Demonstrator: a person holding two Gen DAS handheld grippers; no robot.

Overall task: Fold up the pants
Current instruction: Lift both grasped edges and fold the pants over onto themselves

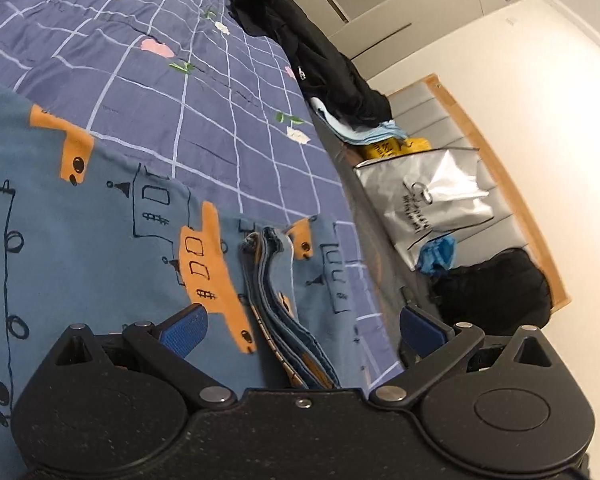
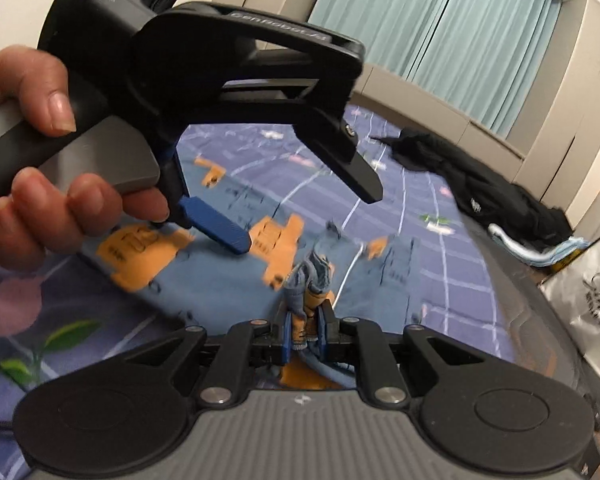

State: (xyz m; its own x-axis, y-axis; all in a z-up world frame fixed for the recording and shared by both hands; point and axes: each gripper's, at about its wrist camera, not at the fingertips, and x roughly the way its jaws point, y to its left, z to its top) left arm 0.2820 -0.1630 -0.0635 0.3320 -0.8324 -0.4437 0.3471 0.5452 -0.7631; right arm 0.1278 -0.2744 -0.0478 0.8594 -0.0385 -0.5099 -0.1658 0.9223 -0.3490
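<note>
Clearly, blue pants with orange prints lie bunched; right gripper pinches them, left gripper spread.

Bare bedspread beyond the pants, black clothes heaped along its far edge

Soft, even indoor light fills both views, with no hard shadows on the bedspread. The white wall at the right of the left wrist view is bright, nearly washed out. In the right wrist view the curtain glows pale, and the patterned pants and bedspread print are smeared by motion blur, while the hand stays fairly sharp. Fisheye distortion bends straight lines, and the corners go black.
</note>
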